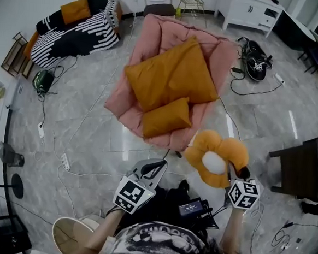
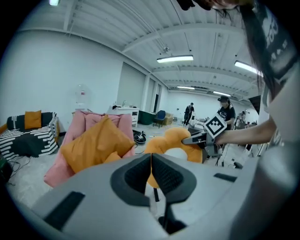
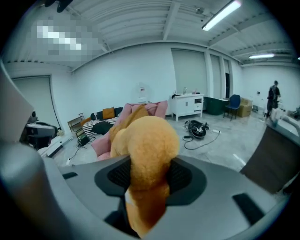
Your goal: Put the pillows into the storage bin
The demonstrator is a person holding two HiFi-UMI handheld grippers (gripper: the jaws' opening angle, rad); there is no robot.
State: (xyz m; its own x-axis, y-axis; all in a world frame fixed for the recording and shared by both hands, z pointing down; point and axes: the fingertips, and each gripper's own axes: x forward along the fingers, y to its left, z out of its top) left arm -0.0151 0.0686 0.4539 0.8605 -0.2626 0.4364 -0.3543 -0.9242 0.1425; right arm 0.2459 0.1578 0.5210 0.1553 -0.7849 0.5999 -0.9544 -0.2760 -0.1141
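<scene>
1. Your right gripper (image 3: 149, 176) clamps the flower pillow (image 1: 217, 155), held in the air over the floor (image 1: 93, 124); the plush hides its pads.
2. Your left gripper (image 2: 151, 168) is closed and empty.
3. The large pillow (image 1: 171, 72) and small pillow (image 1: 167, 118) lie on the pink lounger (image 1: 155, 36).
4. The round tub (image 1: 69, 233) (half behind your arm) may be the bin.

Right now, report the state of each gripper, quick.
Left gripper: closed, nothing between its jaws.
Right gripper: closed on the orange flower-shaped pillow.
</scene>
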